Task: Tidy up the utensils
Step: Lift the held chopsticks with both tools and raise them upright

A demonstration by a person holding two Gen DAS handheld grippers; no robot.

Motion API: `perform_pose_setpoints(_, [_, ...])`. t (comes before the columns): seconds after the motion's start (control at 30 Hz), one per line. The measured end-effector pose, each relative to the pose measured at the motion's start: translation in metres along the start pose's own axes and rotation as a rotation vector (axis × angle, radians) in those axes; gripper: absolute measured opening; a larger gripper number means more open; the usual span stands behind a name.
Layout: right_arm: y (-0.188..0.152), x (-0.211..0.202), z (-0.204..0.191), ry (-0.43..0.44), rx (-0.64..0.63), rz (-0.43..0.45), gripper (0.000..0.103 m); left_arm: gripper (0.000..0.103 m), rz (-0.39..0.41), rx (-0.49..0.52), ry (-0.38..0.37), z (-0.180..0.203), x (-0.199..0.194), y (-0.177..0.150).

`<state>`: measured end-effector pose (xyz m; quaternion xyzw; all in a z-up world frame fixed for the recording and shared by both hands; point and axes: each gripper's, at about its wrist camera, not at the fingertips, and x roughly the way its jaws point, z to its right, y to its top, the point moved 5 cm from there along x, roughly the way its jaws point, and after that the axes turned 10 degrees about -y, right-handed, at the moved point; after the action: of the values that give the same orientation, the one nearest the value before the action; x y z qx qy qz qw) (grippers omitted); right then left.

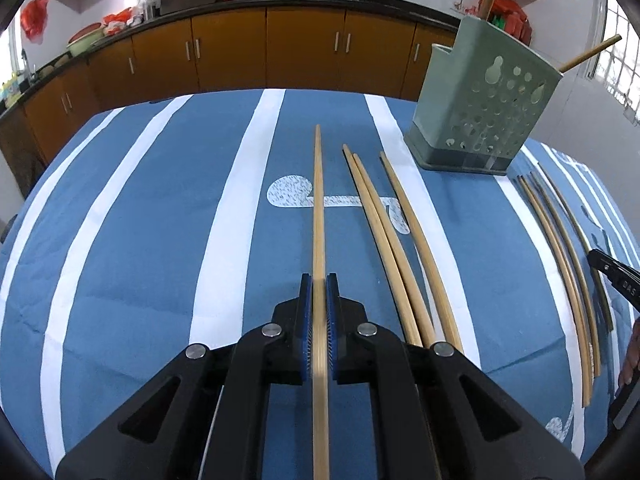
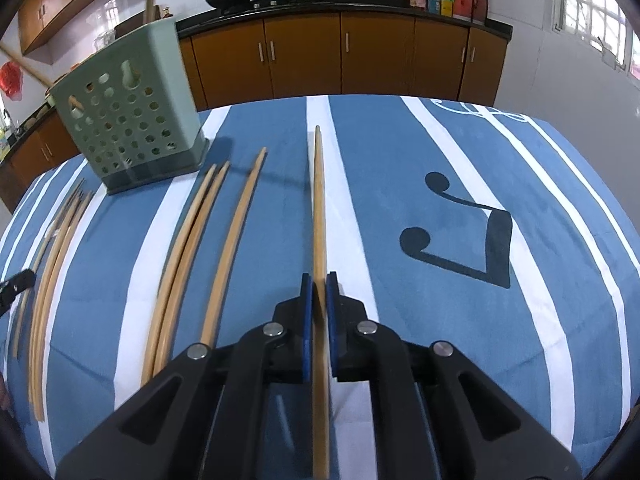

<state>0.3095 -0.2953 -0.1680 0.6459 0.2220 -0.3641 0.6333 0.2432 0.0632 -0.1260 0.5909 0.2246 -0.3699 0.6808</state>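
My left gripper (image 1: 319, 280) is shut on a bamboo chopstick (image 1: 318, 200) that points straight ahead over the table. My right gripper (image 2: 319, 280) is shut on another bamboo chopstick (image 2: 318, 200), also pointing ahead. A green perforated utensil holder (image 1: 480, 108) stands at the far right in the left wrist view and at the far left in the right wrist view (image 2: 128, 120); two chopsticks (image 1: 588, 54) stick out of it. Three loose chopsticks (image 1: 384, 236) lie beside the left gripper. Several more chopsticks (image 1: 560, 248) lie further right.
A blue cloth with white stripes (image 1: 160, 220) covers the table. Brown cabinets (image 1: 304, 48) with a black counter and woks run along the back wall. The other gripper's tip (image 1: 612, 276) shows at the right edge of the left wrist view.
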Motion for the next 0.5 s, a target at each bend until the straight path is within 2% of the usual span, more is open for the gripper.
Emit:
perform_pose_setpoints(0.17, [0.0009, 0.0013, 0.0017, 0.004, 0.009, -0.002, 0.008, 0.008, 0.004, -0.015, -0.017, -0.0016, 0.0001, -0.0002])
perform_pose_setpoints(0.5, [0.0006, 0.0015, 0.0017, 0.005, 0.008, -0.002, 0.008, 0.008, 0.002, -0.003, -0.002, -0.0024, -0.0005, 0.0003])
